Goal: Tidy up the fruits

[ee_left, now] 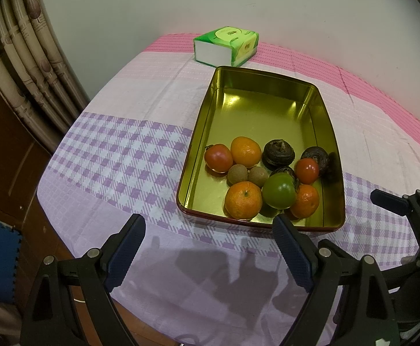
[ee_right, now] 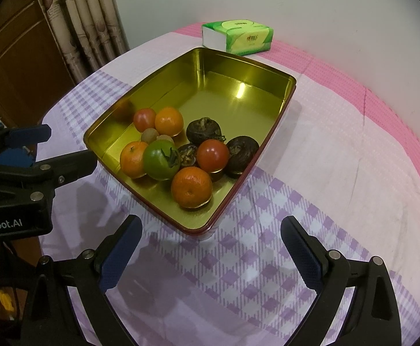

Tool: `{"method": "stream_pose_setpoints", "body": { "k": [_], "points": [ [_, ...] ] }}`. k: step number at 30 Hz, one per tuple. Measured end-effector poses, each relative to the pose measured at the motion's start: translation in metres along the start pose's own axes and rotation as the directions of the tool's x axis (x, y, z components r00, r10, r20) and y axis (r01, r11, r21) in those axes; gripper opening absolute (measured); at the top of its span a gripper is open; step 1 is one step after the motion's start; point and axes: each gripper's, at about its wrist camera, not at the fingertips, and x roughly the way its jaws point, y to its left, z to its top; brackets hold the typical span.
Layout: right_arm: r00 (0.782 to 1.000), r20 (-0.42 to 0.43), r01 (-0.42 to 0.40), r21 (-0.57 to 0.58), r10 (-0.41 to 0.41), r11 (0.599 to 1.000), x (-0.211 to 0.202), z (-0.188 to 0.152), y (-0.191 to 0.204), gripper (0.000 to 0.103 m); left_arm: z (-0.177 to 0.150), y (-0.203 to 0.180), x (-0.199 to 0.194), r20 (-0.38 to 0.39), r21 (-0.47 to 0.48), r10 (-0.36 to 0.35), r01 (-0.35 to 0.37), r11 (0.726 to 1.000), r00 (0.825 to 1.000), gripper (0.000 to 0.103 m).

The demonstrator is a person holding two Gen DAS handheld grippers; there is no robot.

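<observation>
A gold metal tin (ee_left: 201,132) (ee_right: 140,98) sits on the checked tablecloth and holds several fruits at its near end: oranges (ee_left: 243,199) (ee_right: 191,186), red tomatoes (ee_left: 218,157) (ee_right: 212,155), a green tomato (ee_left: 279,190) (ee_right: 161,159), two small brown longans (ee_left: 237,175), and dark water chestnuts (ee_left: 279,152) (ee_right: 204,128). My left gripper (ee_left: 210,225) is open and empty, just in front of the tin's near edge. My right gripper (ee_right: 211,227) is open and empty, in front of the tin's near corner. Each gripper shows at the edge of the other's view.
A green tissue pack (ee_left: 227,45) (ee_right: 238,36) lies behind the tin near the wall. Curtains (ee_left: 28,57) and a wooden cabinet (ee_left: 5,150) stand left of the table. The table's front edge runs under the grippers.
</observation>
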Motion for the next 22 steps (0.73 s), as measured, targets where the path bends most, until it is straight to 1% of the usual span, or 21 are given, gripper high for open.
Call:
{"method": "stream_pose_setpoints", "body": {
  "k": [22],
  "points": [
    [1.000, 0.000, -0.002, 0.000, 0.002, 1.000, 0.0004, -0.0004, -0.0006, 0.097, -0.0019, 0.0008, 0.0012, 0.001, -0.002, -0.003, 0.003, 1.000, 1.000, 0.089]
  ]
}}
